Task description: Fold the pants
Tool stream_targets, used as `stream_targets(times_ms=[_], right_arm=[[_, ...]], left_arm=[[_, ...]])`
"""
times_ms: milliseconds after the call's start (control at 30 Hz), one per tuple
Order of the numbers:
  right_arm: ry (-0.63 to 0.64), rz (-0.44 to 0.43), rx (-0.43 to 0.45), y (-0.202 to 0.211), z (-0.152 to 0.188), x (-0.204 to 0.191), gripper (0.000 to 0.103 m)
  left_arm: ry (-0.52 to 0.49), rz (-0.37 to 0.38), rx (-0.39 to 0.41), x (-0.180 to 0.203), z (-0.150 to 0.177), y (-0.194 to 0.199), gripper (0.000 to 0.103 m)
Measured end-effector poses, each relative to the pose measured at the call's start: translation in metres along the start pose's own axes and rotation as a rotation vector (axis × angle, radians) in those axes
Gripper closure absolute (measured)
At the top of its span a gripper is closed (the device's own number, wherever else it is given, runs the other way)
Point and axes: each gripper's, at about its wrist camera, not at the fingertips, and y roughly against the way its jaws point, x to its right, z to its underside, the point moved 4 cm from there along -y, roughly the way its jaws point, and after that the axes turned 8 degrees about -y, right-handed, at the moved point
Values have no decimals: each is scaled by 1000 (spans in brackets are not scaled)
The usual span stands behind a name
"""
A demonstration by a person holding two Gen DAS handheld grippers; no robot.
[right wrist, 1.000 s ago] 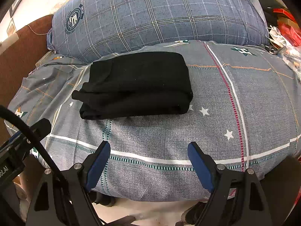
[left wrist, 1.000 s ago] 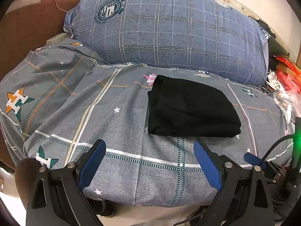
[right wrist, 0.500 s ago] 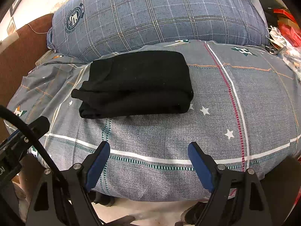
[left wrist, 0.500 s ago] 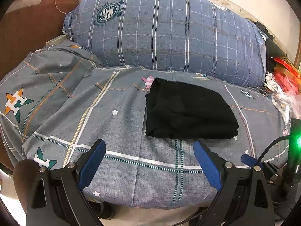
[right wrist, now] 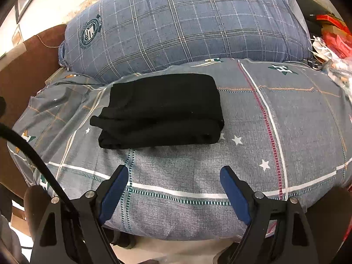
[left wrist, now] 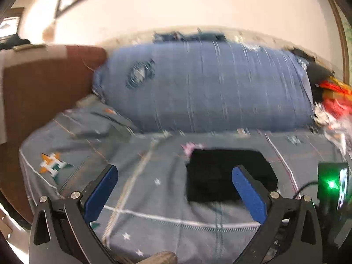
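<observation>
The left gripper has just been spreading its fingers, nothing between them; the folded black pants lie on the bed just beyond its right finger. The right gripper is released too, pants ahead of its fingers. Soft, light and limp, likely to slump: best pinched at the thick folded edge.

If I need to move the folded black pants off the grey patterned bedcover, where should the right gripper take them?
Probably the rounded folded edge at the right end of the folded black pants, coming in from the right side with the open right gripper. There the layers look joined in one thick fold; the left end shows loose, stepped edges likely to splay.
</observation>
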Motion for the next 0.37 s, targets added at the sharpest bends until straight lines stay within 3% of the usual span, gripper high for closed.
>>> stream_targets(times_ms=[167,367], right_arm=[[0,1,-24,-5,0,2,14],[-4,4,-59,-13,5,4,13]], left_arm=[[24,69,-142,5,18,-23,0],[86,82,-229,-1,35,-32,0]])
